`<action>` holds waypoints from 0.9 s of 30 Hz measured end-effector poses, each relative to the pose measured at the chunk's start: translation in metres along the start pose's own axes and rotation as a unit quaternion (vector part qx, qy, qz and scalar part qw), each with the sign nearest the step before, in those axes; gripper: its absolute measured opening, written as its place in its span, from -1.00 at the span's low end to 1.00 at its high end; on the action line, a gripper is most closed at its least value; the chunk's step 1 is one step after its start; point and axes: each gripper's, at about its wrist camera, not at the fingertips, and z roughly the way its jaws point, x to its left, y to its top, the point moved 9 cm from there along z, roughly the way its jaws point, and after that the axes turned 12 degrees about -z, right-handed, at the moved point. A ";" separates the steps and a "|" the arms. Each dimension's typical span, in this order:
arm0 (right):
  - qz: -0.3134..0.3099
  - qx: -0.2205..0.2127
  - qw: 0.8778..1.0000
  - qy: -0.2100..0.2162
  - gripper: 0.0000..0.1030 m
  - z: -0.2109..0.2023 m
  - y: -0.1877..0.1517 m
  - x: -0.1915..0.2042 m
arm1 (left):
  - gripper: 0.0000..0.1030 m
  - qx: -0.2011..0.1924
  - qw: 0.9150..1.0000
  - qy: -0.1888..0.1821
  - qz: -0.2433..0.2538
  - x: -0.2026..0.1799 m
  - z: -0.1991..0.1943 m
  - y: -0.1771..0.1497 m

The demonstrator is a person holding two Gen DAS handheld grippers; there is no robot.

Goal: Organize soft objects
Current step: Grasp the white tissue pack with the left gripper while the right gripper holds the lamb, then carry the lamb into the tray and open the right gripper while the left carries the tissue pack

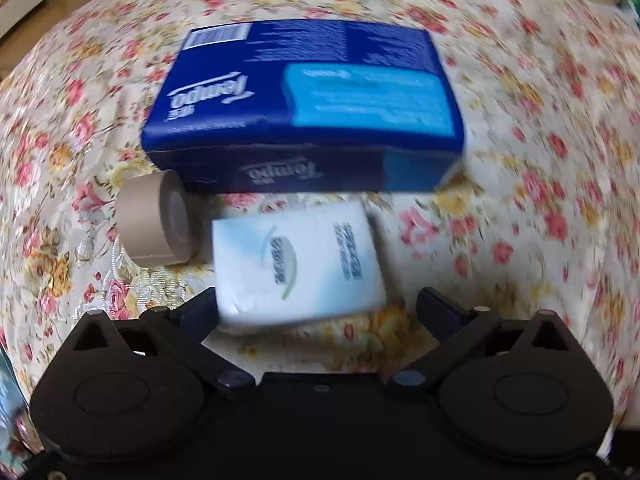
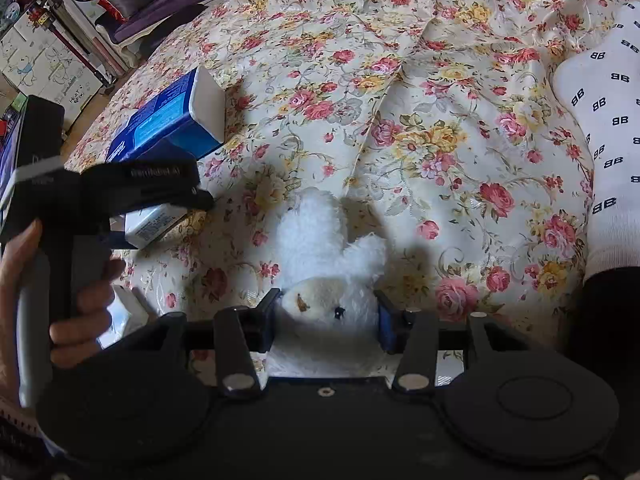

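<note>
A white pocket tissue pack (image 1: 298,268) lies on the floral bedspread (image 1: 540,160) just ahead of my left gripper (image 1: 316,312), which is open, its left finger touching the pack's corner. Behind it lie a blue Tempo tissue box (image 1: 308,100) and a beige tape roll (image 1: 156,220). My right gripper (image 2: 326,316) is shut on a white plush bunny (image 2: 332,264), holding its head, ears pointing away. The left gripper (image 2: 192,196), the white pack (image 2: 154,226) and the blue box (image 2: 172,124) also show in the right wrist view.
A white pillow with black logos (image 2: 604,120) lies at the right. Another white pack (image 2: 124,312) sits near the hand at the left. Beyond the bed's far left edge stand furniture and boxes (image 2: 48,40).
</note>
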 end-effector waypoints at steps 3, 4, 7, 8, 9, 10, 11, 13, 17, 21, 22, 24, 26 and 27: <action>0.001 -0.001 1.000 0.000 -0.09 0.000 0.000 -0.001 | 0.92 0.006 1.000 0.002 -0.023 0.005 0.004 0.005; 0.001 -0.001 1.000 0.000 -0.09 0.001 0.000 -0.001 | 0.90 0.005 1.000 0.004 -0.026 0.006 0.004 0.006; 0.000 -0.002 1.000 -0.012 -0.09 0.002 0.000 -0.003 | 0.67 -0.001 0.999 0.012 -0.032 0.008 0.003 0.009; -0.001 -0.005 1.000 -0.017 -0.09 0.002 0.000 -0.004 | 0.42 -0.008 0.999 0.016 -0.029 0.008 0.001 0.012; -0.002 -0.008 1.000 -0.020 -0.09 0.002 0.001 -0.004 | 0.36 -0.014 0.999 0.021 -0.023 0.007 -0.002 0.013; -0.003 -0.012 1.000 -0.023 -0.09 0.001 0.002 -0.005 | 0.36 -0.015 1.000 0.017 -0.018 0.005 -0.005 0.014; -0.004 -0.017 1.000 -0.024 -0.09 0.000 0.002 -0.005 | 0.36 -0.011 1.000 0.009 -0.018 0.004 -0.006 0.013; -0.003 -0.026 0.999 -0.026 -0.09 -0.002 0.004 -0.007 | 0.35 -0.003 1.000 0.003 -0.027 0.005 -0.010 0.010; -0.006 -0.049 0.999 -0.019 -0.10 -0.008 0.009 -0.011 | 0.35 -0.001 1.000 0.007 -0.028 0.007 -0.024 -0.002; -0.001 -0.068 0.998 -0.018 -0.09 -0.014 0.013 -0.020 | 0.36 -0.005 1.000 -0.012 -0.018 0.014 -0.057 -0.016; 0.003 -0.068 0.998 -0.019 -0.09 -0.013 0.014 -0.024 | 0.36 -0.008 1.000 -0.021 -0.016 0.017 -0.067 -0.020; 0.014 -0.062 0.998 -0.017 -0.09 -0.008 0.014 -0.028 | 0.36 -0.013 0.999 -0.032 -0.010 0.024 -0.086 -0.029; 0.022 -0.052 0.998 -0.012 -0.09 -0.002 0.014 -0.031 | 0.36 -0.025 0.999 -0.038 -0.009 0.038 -0.107 -0.035; 0.024 -0.048 0.999 -0.009 -0.09 0.002 0.013 -0.031 | 0.36 -0.031 0.999 -0.040 -0.010 0.047 -0.116 -0.039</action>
